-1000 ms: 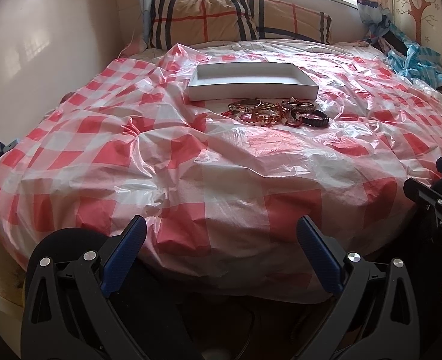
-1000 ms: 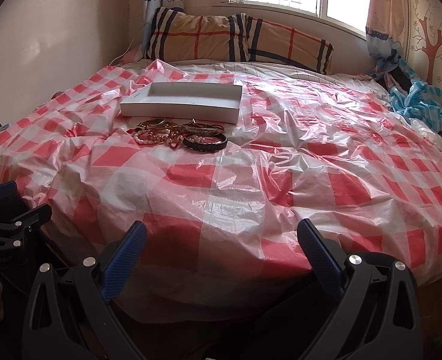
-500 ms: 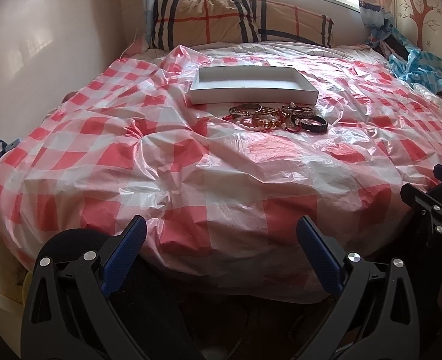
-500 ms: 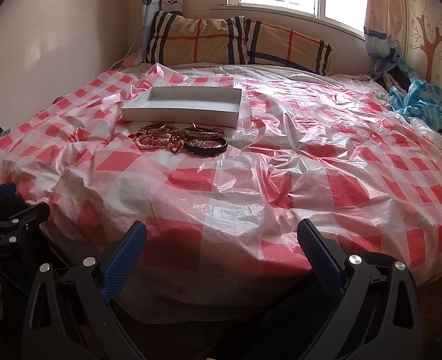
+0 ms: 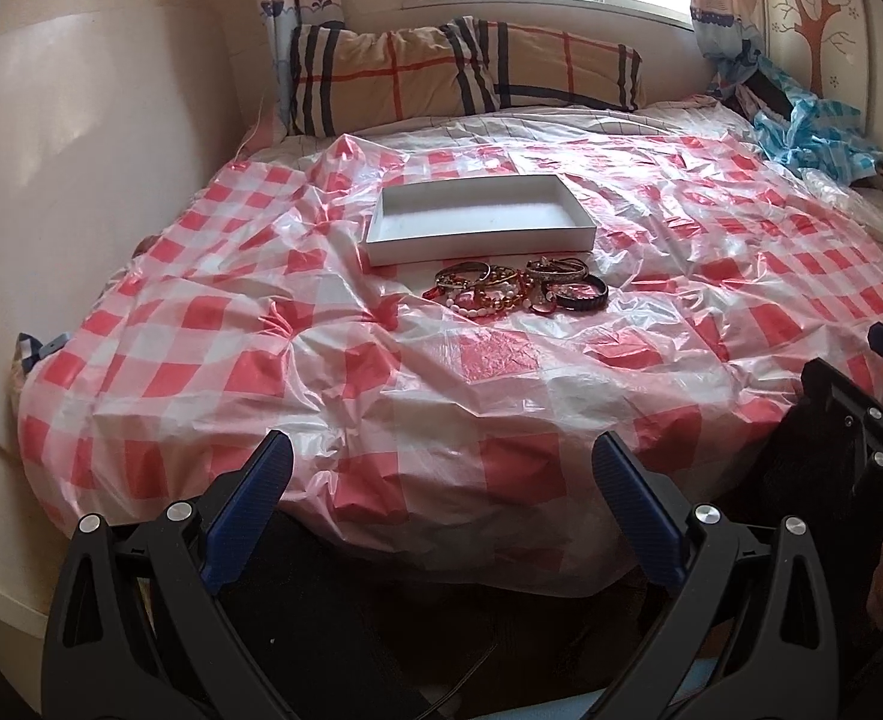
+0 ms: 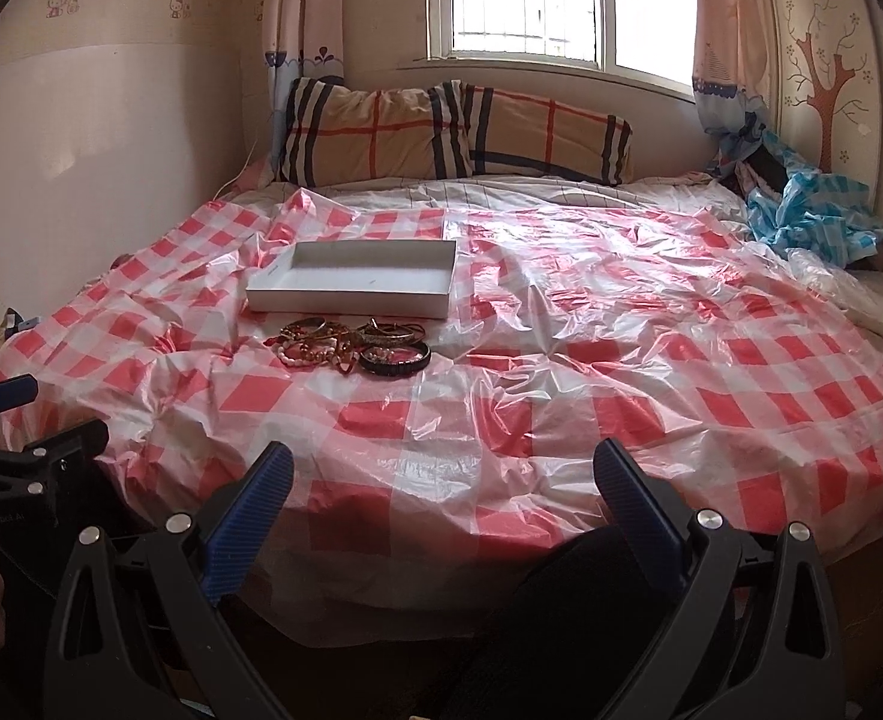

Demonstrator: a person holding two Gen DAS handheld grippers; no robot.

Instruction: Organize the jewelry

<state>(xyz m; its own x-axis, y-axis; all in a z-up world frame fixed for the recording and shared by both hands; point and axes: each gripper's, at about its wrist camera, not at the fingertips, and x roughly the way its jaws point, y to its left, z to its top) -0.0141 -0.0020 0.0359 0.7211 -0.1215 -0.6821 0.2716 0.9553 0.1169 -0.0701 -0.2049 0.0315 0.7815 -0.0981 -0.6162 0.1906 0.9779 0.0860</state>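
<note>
You are raising both tongs, so the bracelets [image 5: 519, 288] are showing lower; they are lying heaped on the bed [image 5: 381, 372], touching the empty white box [image 5: 477, 219]. Left tongs [image 5: 441, 492] and right tongs [image 6: 441, 495] are gaping wide, holding nothing, ready for reaching.

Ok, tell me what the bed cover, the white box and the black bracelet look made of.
Bed cover: thin plastic sheet, glossy, with crinkles and glare.
White box: probably matte cardboard, with thin, straight walls.
Black bracelet: dark and slightly shiny; material too small to tell.
</note>
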